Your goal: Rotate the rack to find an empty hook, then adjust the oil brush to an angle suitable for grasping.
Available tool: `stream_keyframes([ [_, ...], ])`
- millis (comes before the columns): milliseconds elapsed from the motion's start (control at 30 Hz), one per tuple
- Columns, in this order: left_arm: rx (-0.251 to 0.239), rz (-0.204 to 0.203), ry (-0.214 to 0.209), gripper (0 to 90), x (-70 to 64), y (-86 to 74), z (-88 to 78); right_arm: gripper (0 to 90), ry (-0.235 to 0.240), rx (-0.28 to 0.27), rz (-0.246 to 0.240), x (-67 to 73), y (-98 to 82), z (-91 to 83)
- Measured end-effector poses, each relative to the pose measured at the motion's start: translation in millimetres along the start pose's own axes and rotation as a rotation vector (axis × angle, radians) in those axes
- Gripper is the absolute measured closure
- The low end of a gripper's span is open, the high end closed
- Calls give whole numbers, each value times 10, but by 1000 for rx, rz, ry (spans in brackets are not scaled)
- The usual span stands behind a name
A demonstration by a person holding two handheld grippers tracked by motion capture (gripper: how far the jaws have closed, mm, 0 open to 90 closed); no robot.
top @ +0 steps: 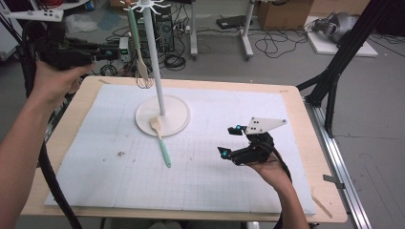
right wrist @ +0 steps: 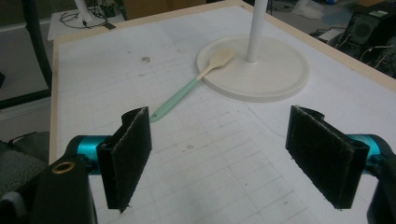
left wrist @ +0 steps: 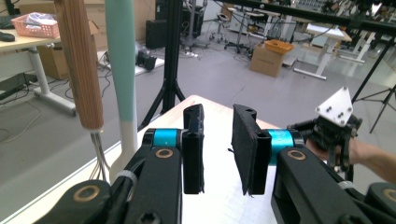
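Observation:
A white rack stand (top: 154,57) rises from its round base (top: 175,117) on the mat. A mint-handled wooden spatula (top: 135,38) and a wooden-handled whisk (left wrist: 84,65) hang from its top hooks. A mint-handled wooden spoon (top: 161,140) lies on the mat with its bowl resting on the base (right wrist: 275,74). My left gripper (top: 112,50) is held up at the far left, beside the hanging utensils; its jaws (left wrist: 217,116) stand a little apart with nothing between them. My right gripper (top: 229,141) hovers over the mat's right side, open wide (right wrist: 219,116) and empty, facing the spoon (right wrist: 187,88).
A white gridded mat (top: 229,186) covers the wooden table (top: 305,143). A black stand frame (top: 334,76) is off the right edge. Cables, a desk leg and boxes (top: 282,14) sit on the floor beyond the table. A thick black cable (top: 50,176) hangs at the left.

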State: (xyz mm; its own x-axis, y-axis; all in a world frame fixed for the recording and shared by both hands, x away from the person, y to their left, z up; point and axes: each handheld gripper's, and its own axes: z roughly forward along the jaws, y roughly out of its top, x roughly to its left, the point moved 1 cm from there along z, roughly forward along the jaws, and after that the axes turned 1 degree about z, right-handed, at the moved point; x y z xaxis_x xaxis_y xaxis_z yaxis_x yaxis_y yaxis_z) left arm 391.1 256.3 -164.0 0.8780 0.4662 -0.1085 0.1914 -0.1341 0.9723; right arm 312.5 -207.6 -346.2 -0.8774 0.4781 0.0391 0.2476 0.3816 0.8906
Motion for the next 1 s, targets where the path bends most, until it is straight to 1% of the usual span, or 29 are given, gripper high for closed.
stream_keyframes([
  [100, -7, 2, -4, 720, -26, -76, -28, 213, -2, 1, -4, 0, -8, 11],
  [133, -6, 3, -1, 709, -41, -109, -33, 213, 0, 5, 6, 6, -16, 15],
  [167, -3, 4, -3, 697, -52, -148, -35, 213, 2, 8, 4, 3, -26, 23],
  [200, 4, 10, -3, 692, -58, -191, -36, 213, 3, 14, 13, 7, -38, 28],
  [267, 14, 13, 6, 686, -67, -279, -44, 213, 2, 12, 11, -2, -66, 40],
  [367, 20, 5, 12, 668, -83, -404, -54, 213, 6, 21, 18, 6, -94, 47],
  [433, 14, -7, -1, 666, -92, -478, -52, 212, 6, 13, 19, 2, -98, 46],
  [467, 18, -7, -7, 666, -103, -507, -45, 212, 5, 12, 27, 6, -98, 42],
  [533, 26, 0, -5, 660, -131, -552, -28, 212, 9, 2, 40, 4, -92, 38],
  [733, 35, 12, 2, 637, -183, -658, 8, 212, 4, 1, 39, 13, -86, 45],
  [833, 36, -1, -9, 624, -195, -742, 33, 212, 3, 5, 46, 18, -99, 44],
  [1000, 48, 5, 5, 597, -225, -886, 58, 211, 3, 11, 49, 14, -94, 62],
])
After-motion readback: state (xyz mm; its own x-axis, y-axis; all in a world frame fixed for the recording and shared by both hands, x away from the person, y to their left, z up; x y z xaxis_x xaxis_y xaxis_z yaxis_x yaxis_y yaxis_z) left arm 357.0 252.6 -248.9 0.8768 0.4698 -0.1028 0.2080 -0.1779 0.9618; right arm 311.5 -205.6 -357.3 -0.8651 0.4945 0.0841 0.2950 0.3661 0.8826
